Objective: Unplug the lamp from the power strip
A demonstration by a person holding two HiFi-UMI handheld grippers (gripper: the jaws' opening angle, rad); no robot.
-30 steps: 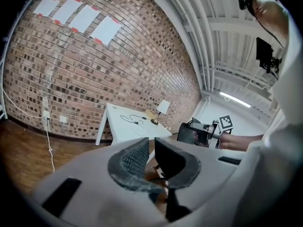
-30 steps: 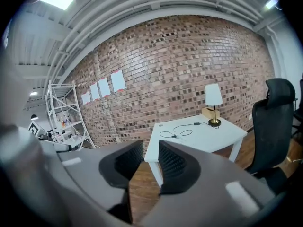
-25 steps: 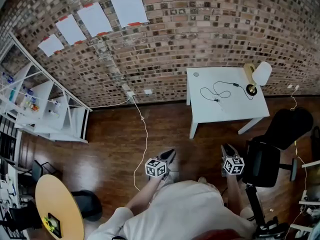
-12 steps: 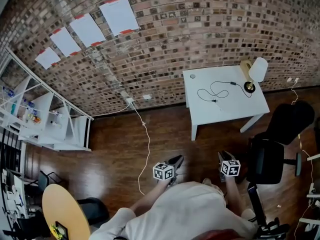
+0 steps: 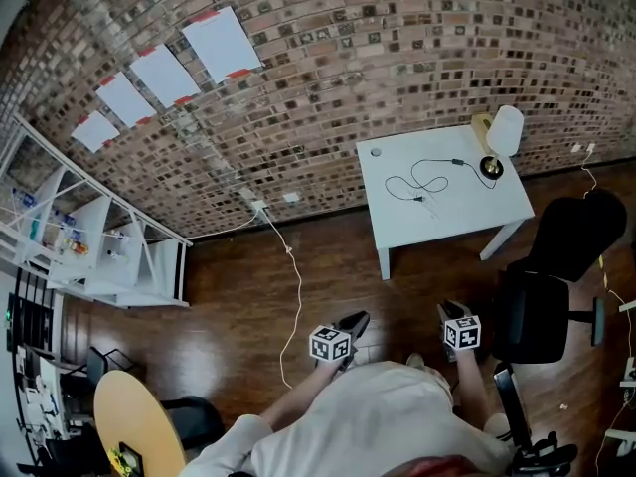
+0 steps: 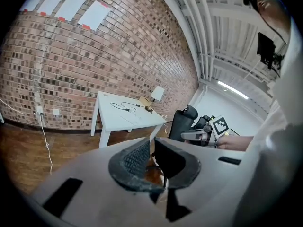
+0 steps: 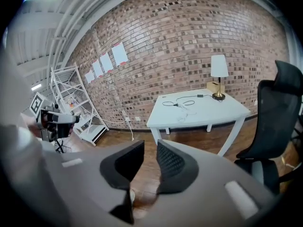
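Observation:
The lamp [image 5: 497, 135], with a white shade and brass base, stands at the far right corner of the white table [image 5: 467, 217]; it also shows in the left gripper view [image 6: 155, 94] and right gripper view [image 7: 218, 70]. Its black cord [image 5: 422, 177] loops across the tabletop. I cannot make out a power strip. My left gripper [image 5: 356, 319] and right gripper [image 5: 446, 310] hover over the wood floor, well short of the table. The left gripper [image 6: 151, 148] is open by a narrow gap and empty. The right gripper [image 7: 150, 152] is open; its jaws have just been closing, with nothing between them.
A black office chair [image 5: 556, 266] stands right of the table, close to my right gripper. A white cable [image 5: 295, 286] runs from a wall outlet across the floor. A white shelf unit [image 5: 109, 237] is at the left, a round wooden table [image 5: 134, 425] at the lower left.
The left gripper has shifted right, nearer the right one. The right gripper has barely moved in the view. The table and wall have slid slightly left and up as the head turned.

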